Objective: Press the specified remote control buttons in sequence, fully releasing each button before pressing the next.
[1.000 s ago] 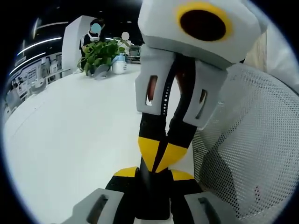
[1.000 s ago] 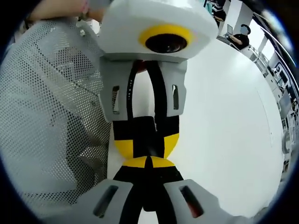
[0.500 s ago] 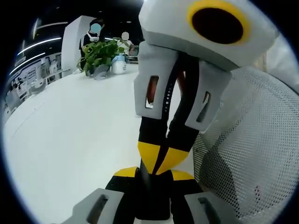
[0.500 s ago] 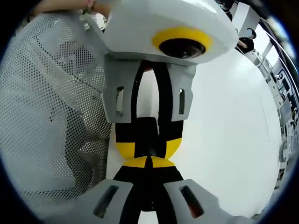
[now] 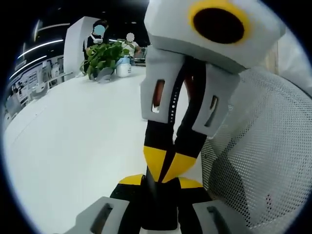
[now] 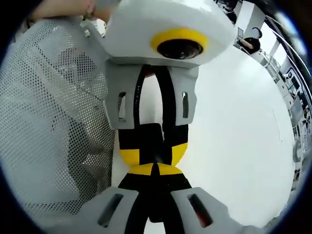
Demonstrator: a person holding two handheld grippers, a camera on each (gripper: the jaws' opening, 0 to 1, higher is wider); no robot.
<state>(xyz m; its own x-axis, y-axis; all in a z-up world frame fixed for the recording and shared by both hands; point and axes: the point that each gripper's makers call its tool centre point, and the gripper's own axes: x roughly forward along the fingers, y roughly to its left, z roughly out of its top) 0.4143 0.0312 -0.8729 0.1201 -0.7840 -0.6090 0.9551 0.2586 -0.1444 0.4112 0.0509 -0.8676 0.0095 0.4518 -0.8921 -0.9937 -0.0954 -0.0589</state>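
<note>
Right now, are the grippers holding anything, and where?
Cannot tell. The left gripper and right gripper meet tip to tip, hiding any hold.

Left gripper view and right gripper view face each other at close range, sharing the white table [image 5: 73, 146] between.

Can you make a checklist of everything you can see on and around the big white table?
Surface: white table, bare and glossy where it shows.
Job's things: no remote control seen.
Clutter: potted plant and a white cup at the far edge of the table.
Grippers: left gripper and right gripper, both shut, yellow tips pointing at each other, nearly touching; whether they touch is unclear.
Cables: nothing seen.
Surroundings: white mesh fabric close beside the grippers; people standing behind the plant; office desks in the distance.
</note>
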